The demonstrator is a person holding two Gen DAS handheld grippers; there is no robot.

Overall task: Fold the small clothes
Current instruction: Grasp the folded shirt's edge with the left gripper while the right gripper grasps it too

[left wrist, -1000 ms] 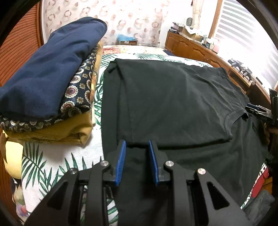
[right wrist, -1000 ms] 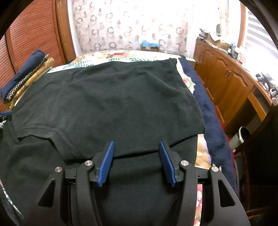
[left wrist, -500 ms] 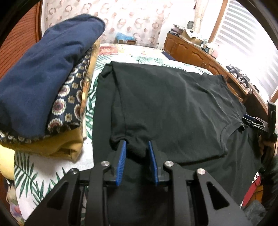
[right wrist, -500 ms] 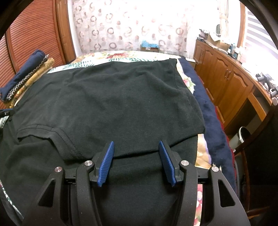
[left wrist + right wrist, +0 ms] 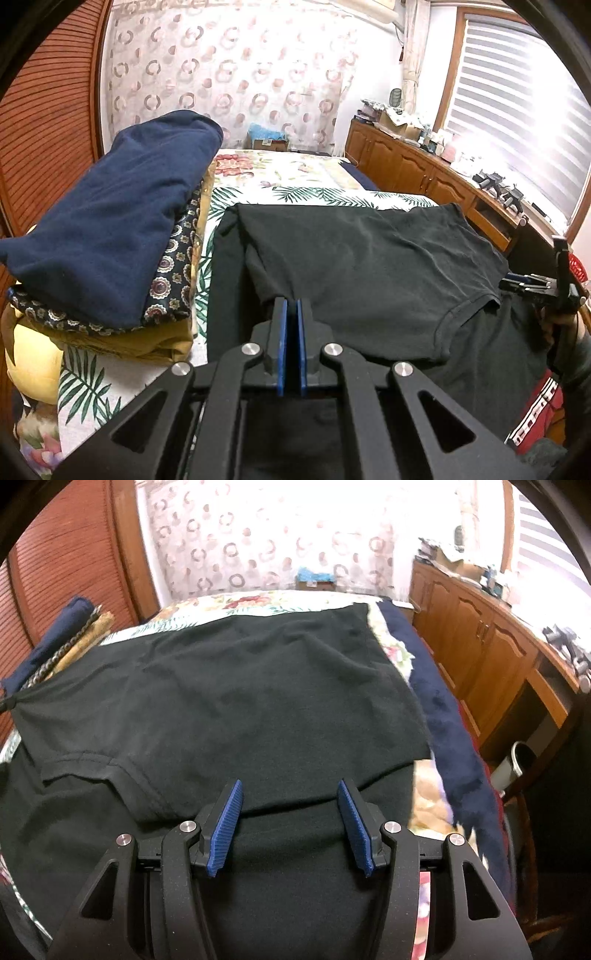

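A black T-shirt point(image 5: 369, 266) lies spread over the bed, its upper layer folded across the lower one. My left gripper point(image 5: 291, 308) is shut on a pinch of that upper layer's near left edge, and the cloth rises in a peak to the blue pads. In the right wrist view the same T-shirt point(image 5: 240, 686) fills the middle, its left corner drawn up at the frame's edge. My right gripper point(image 5: 290, 790) stands open over the folded edge, nothing pressed between its pads. That right gripper point(image 5: 532, 286) also shows at the shirt's neckline side.
A stack of folded clothes point(image 5: 110, 229), navy on top, sits on the palm-leaf sheet point(image 5: 92, 384) left of the shirt. A navy blanket point(image 5: 443, 716) runs along the bed's right side. Wooden cabinets point(image 5: 480, 642) line the right wall, a slatted wooden door point(image 5: 48, 129) the left.
My left gripper closed on the shirt's folded edge and rose, pulling the cloth up with it. The right gripper stayed still and open.
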